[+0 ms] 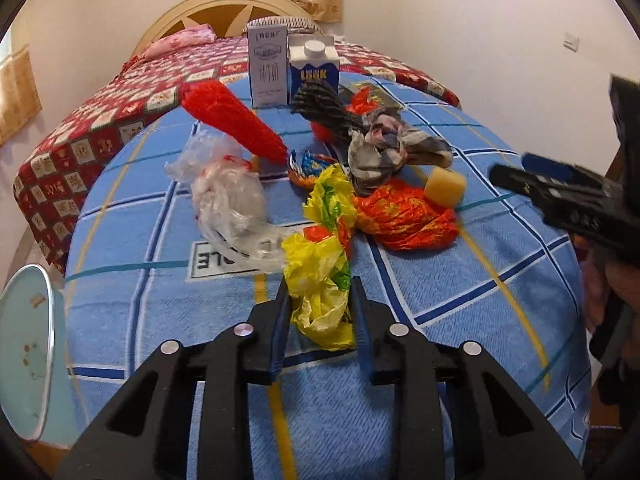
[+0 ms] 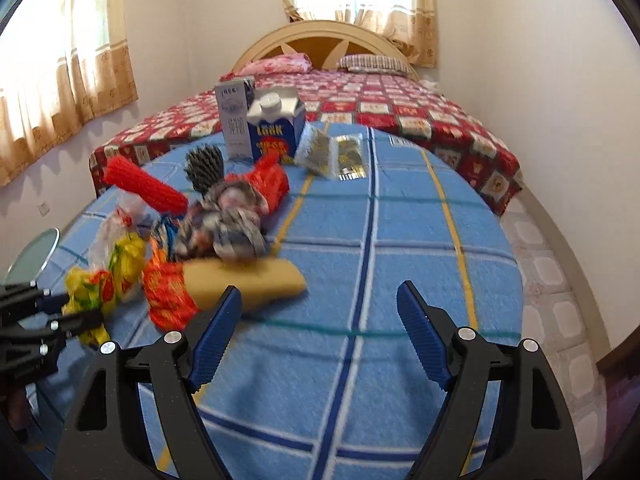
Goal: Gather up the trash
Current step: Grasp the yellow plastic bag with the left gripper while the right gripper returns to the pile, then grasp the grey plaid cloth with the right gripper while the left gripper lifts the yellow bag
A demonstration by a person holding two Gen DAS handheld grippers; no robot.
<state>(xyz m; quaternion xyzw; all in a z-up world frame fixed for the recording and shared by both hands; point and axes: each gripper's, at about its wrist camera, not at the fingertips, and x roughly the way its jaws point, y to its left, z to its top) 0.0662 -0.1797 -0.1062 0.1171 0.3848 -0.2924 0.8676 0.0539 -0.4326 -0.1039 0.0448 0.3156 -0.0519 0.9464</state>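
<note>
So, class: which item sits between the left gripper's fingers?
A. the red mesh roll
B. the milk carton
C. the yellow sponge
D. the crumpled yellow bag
D: the left gripper has its fingers on either side of the yellow bag; the other items lie farther off.

The blue carton [image 2: 276, 128] reads "LOOK".

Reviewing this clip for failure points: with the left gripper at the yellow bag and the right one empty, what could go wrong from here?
1. The left gripper pinches only the near end of the yellow plastic bag; thin film may slip or tear.
2. That bag lies against the orange wrapper and clear plastic bag, which might drag along.
3. The open right gripper sits beside the yellow sponge and could nudge it.
</note>
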